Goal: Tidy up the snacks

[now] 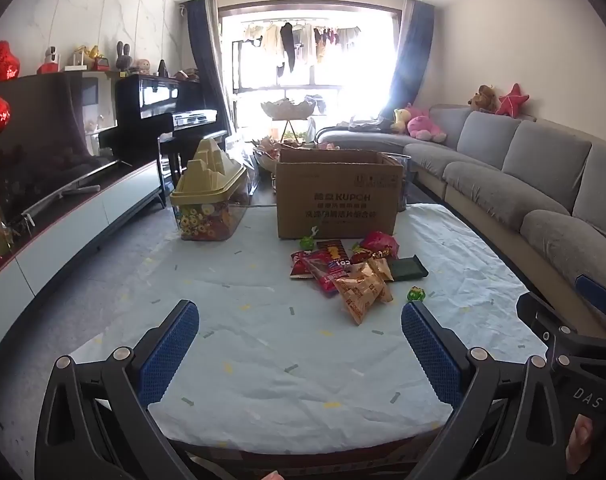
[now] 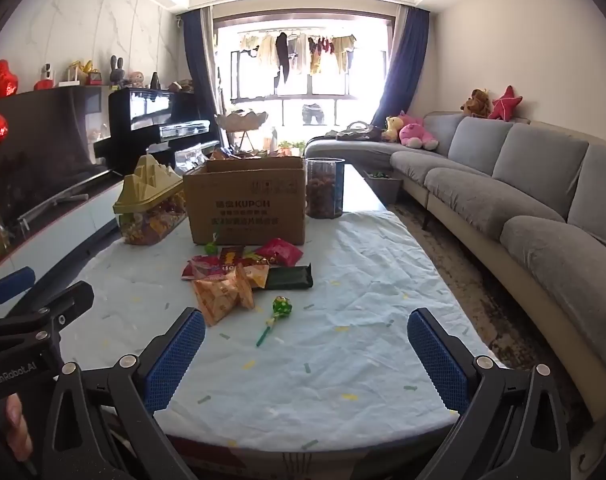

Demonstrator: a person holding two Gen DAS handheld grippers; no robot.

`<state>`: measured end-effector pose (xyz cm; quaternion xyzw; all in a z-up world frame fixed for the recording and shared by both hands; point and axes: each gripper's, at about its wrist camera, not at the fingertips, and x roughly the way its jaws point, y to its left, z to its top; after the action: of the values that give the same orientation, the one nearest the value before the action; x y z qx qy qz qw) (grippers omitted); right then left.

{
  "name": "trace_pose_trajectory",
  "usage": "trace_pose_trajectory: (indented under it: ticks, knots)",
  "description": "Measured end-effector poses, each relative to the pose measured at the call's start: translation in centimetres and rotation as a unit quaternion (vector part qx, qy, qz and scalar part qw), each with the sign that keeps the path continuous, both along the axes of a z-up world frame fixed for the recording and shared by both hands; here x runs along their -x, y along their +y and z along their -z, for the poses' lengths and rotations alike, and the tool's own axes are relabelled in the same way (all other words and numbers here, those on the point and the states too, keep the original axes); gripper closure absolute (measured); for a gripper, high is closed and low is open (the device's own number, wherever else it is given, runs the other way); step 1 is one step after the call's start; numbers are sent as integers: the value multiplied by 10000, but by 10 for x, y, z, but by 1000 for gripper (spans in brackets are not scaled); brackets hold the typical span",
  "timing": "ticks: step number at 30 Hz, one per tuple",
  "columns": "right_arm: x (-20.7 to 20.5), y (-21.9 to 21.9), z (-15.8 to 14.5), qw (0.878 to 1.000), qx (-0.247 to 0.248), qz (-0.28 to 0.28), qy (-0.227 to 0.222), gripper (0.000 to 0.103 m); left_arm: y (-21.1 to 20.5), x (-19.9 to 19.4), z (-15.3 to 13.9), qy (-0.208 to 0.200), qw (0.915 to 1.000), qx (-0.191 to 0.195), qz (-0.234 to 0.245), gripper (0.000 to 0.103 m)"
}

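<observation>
Two grippers, both jaws spread wide, nothing between the pads.

Left wrist view: left gripper (image 1: 301,334) hovers over the near end of the table (image 1: 263,380), covered in a pale blue cloth. Snack pile (image 1: 343,268) lies ahead of the jaws, nearer the right finger's line. Orange packet (image 1: 361,292) is the closest piece of it. Green lollipop (image 1: 416,294) sits just beyond the right fingertip, apart from the pile. Cardboard box (image 1: 339,196) stands open behind the pile, with a clear gold-lidded bin (image 1: 209,204) to its left.

Right wrist view: right gripper (image 2: 307,334) same posture. Pile sits ahead, toward the left finger (image 2: 179,356). Lollipop lies between the finger lines, just ahead, touching neither. Box is behind the pile; clear jar (image 2: 324,188) stands beside its right edge. Left gripper's body shows at far left.
</observation>
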<state>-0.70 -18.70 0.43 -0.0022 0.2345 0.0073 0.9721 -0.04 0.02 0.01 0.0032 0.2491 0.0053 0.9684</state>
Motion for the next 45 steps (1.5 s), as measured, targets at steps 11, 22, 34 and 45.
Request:
trace_pose_trajectory:
  ticks: [11, 22, 34, 45]
  knots:
    - [2, 4, 0, 10000, 14, -30, 51, 0, 4, 3, -1, -18, 9998, 176, 33, 0]
    - [4, 3, -4, 10000, 7, -44, -4, 0, 4, 4, -2, -36, 9999, 161, 18, 0]
    - [3, 4, -4, 10000, 38, -75, -49, 0, 7, 10, -8, -158, 9997, 173, -21, 0]
    - [4, 5, -4, 9999, 45, -74, -62, 0, 6, 10, -10, -163, 9997, 162, -5, 0]
